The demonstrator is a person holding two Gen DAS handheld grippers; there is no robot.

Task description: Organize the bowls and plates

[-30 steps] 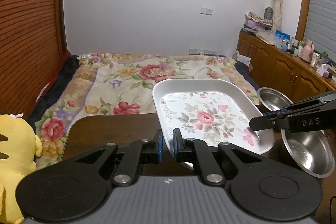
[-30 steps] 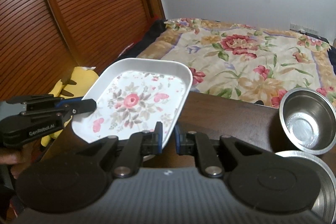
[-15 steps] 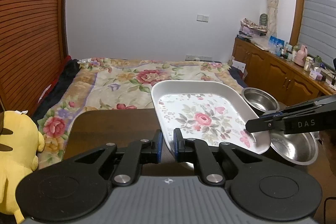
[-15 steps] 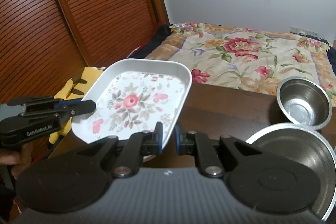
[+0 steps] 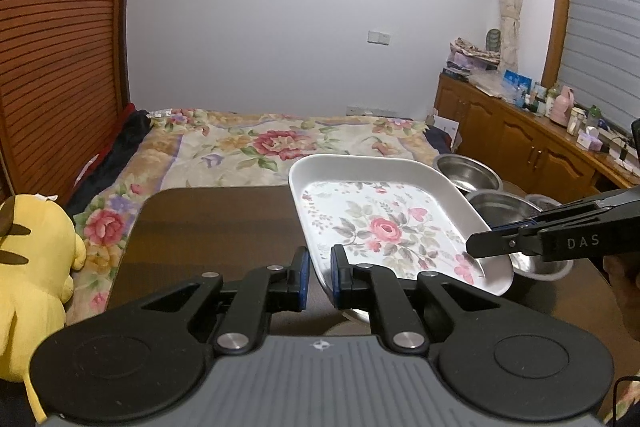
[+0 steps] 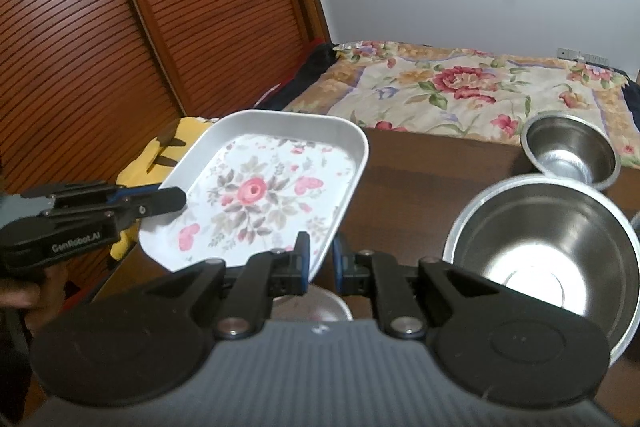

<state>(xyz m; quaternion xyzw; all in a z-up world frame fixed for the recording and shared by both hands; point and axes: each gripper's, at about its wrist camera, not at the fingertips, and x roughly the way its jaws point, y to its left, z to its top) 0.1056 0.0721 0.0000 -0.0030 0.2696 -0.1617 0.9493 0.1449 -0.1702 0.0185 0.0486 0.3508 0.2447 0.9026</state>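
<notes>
Left gripper (image 5: 319,269) and right gripper (image 6: 320,259) both clamping opposite rims of white rectangular floral-print tray (image 5: 384,227), jaws nearly closed.

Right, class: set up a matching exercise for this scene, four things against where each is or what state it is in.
Things:
1. tray
2. big bowl
3. yellow toy
4. bed

Descriptions:
A. beyond the table's far edge
B. gripped at two rims, lifted
C. off the table's left side
D. on the table, right of the tray

Pairs: 1-B, 2-D, 3-C, 4-A
</notes>
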